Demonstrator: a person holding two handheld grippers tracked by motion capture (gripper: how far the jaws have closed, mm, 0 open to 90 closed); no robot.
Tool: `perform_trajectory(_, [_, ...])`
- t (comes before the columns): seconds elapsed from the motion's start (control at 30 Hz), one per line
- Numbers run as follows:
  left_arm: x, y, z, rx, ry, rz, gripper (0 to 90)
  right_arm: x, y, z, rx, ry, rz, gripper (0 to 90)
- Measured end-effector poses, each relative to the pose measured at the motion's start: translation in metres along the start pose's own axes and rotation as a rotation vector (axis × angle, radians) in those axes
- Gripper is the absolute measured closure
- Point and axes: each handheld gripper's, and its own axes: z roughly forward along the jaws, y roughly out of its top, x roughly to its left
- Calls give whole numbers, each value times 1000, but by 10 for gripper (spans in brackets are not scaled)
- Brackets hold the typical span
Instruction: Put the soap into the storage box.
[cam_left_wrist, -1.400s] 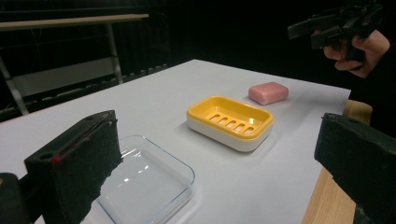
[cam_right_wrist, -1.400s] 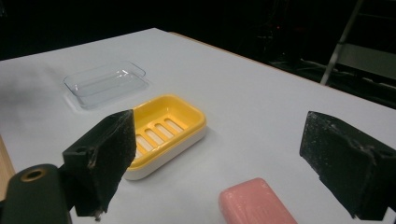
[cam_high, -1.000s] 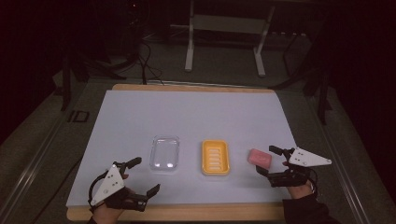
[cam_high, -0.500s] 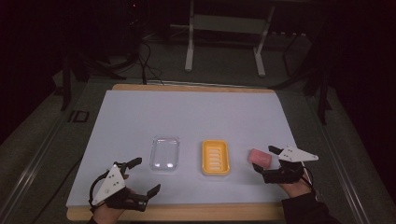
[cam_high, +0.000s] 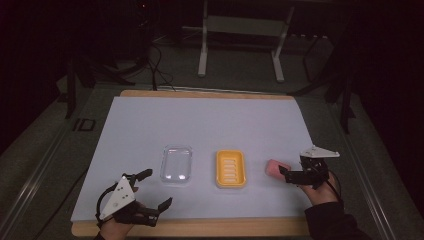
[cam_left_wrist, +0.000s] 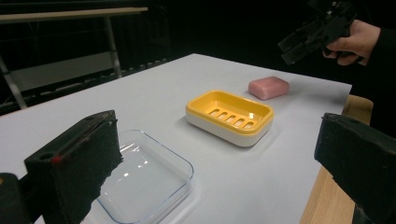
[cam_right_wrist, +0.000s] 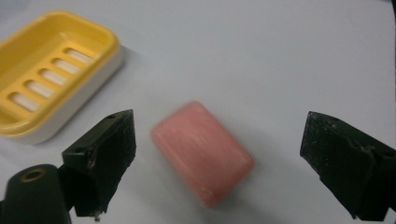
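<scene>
Soap, a pink bar, lies flat on the white table cover just right of the yellow soap dish, apart from it and touching nothing. The right gripper hangs just beside the bar with its jaws spread wide, one on each side in the right gripper view, which looks like a line-up for a pinch across the bar's short width; no contact yet. The left gripper rests near the table's front edge, jaws also spread and holding nothing, below the clear lid, probably parked out of the way. Dish and lid sit side by side with a gap between them. Bare cover lies behind all three, while the bar sits near the cover's right edge.
</scene>
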Motion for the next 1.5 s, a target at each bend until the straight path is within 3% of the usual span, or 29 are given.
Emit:
perform_trajectory(0.1, [0, 0, 0, 2, -1, -2, 6, -5, 1, 3, 56, -21, 41, 104])
perform_trajectory(0.53, [0, -1, 2, 13, -2, -1, 6, -27, -1, 2, 182, -79, 102, 104])
perform_trajectory(0.73, [0, -1, 2, 16, 0, -3, 6, -38, -6, 1, 277, -80, 132, 104])
perform_trajectory(1.0, [0, -1, 3, 23, 0, 1, 6, -47, -9, -5, 331, -73, 157, 120])
perform_trajectory(1.2, [0, -1, 3, 24, -2, -2, 6, -53, -11, -8, 454, -37, 138, 120])
perform_trajectory(1.33, [0, -1, 3, 25, -3, -1, 6, -52, -15, -7, 554, 16, 98, 121])
perform_trajectory(1.5, [0, -2, 4, 27, -3, -2, 6, -52, -21, -5, 623, 97, 65, 128])
